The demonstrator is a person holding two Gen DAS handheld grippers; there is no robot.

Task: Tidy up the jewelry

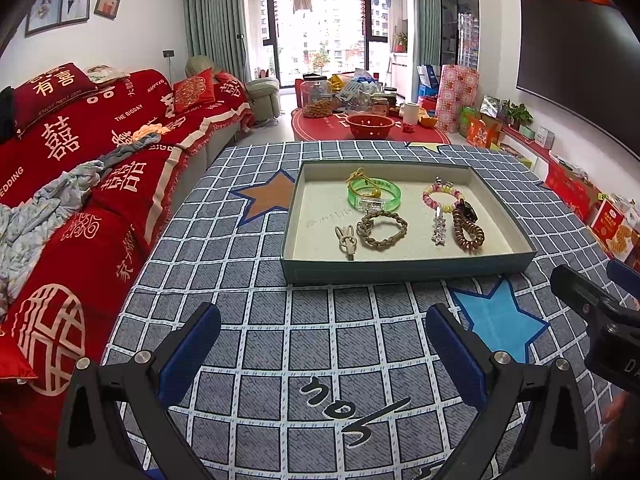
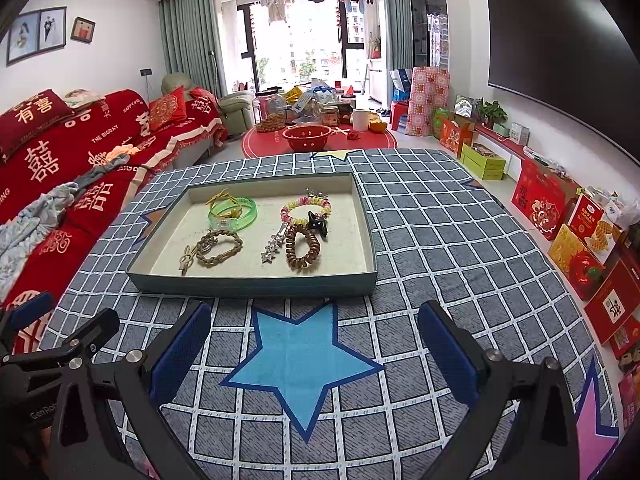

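Checked tablecloth (image 1: 320,360), jewelry tray (image 1: 400,268), black clip (image 2: 318,222) half-hidden, both grippers' fingers spread, empty.

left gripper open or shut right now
Open. In the left wrist view the left gripper has its two blue-padded fingers spread wide apart over the checked cloth, with nothing between them.
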